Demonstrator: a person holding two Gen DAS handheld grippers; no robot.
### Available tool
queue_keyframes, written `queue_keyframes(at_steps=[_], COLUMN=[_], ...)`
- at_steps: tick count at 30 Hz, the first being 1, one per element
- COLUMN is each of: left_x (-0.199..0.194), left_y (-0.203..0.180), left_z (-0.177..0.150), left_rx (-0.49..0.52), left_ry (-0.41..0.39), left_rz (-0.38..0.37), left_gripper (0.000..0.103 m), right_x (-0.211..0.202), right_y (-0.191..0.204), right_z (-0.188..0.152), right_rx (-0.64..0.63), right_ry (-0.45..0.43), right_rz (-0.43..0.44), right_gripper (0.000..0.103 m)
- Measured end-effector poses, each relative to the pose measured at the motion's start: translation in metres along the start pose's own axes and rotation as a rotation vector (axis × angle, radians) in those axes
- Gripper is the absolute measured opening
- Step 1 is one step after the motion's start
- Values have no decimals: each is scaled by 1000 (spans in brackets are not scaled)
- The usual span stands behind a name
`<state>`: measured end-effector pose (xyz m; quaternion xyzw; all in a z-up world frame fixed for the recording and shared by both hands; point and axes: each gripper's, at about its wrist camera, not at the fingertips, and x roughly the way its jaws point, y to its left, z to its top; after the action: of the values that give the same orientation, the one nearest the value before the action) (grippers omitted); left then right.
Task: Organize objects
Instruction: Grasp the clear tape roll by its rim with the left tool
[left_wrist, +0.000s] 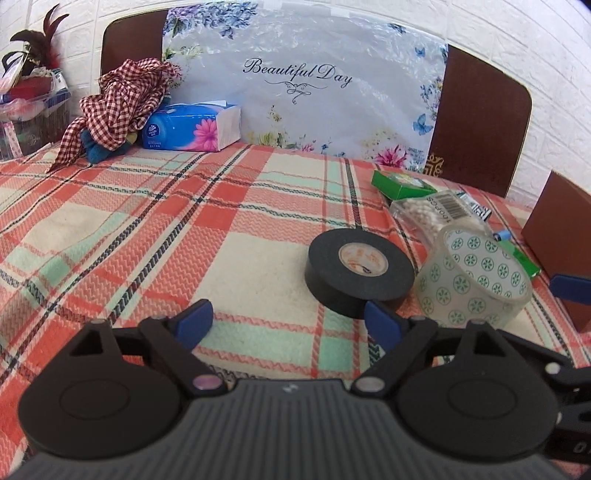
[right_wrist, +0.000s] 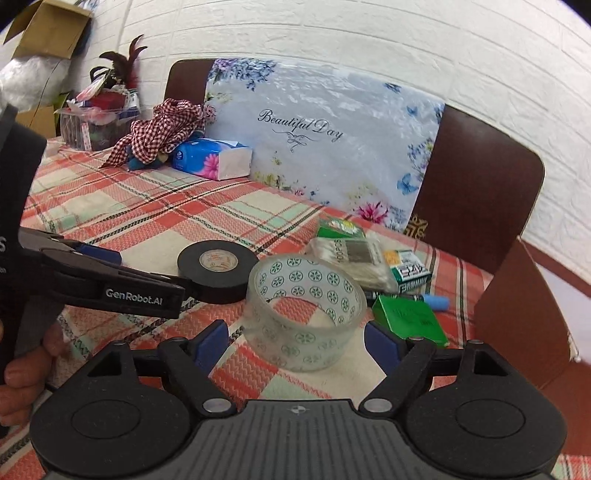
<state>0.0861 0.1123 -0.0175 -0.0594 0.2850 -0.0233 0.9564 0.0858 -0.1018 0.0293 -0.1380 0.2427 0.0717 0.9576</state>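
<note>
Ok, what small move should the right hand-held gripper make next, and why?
Probably ease forward and close on the clear tape roll. The right hand-held gripper is open, holds nothing, and the roll sits on the tablecloth just ahead, centred between its fingers.

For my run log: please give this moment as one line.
left tongs: open, near black tape | right tongs: open, around clear tape | nothing held
</note>
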Motion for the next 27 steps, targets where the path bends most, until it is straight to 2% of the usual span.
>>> queue_keyframes(at_steps=[3,4,5,7,10,14,16,19,21,22,24,27], left_x=[0,-1,-1,-1,-2,-2,-2,-1,0,0,-3,-20], left_y=[2,2,2,3,4,4,4,2,-2,-4,-7,-9], left_z=[-1,-1,0,0,-1,-1,-1,-1,0,1,5,16], left_rx=[-9,-9,-11,-22,-32,-30,-28,-15,4,17,25,-74], left_ry=[-4,-5,-5,-9,-12,-12,-12,-7,4,15,47,95], left_rz=[-8,-8,-10,-18,-25,-23,-21,-14,-3,2,-1,-121], left_gripper=[90,90,90,90,90,90,90,90,90,90,89,88], right_x=[1,2,4,15,15,-13,-36,-67,-75,-79,-88,-90], right_y=[6,9,13,24,31,11,0,-14,-19,-24,-35,-48], right_z=[6,8,11,13,12,20,20,13,5,1,-8,-22], right_rx=[-64,-104,-156,-275,-355,-262,-242,-241,-222,-187,-98,-4], right_ry=[-40,-49,-49,2,3,-7,-21,-12,25,31,23,-1], right_rz=[-26,-17,-9,39,40,49,28,6,17,34,73,36], right_gripper=[76,64,39,17,14,11,0,0,6,22,39,51])
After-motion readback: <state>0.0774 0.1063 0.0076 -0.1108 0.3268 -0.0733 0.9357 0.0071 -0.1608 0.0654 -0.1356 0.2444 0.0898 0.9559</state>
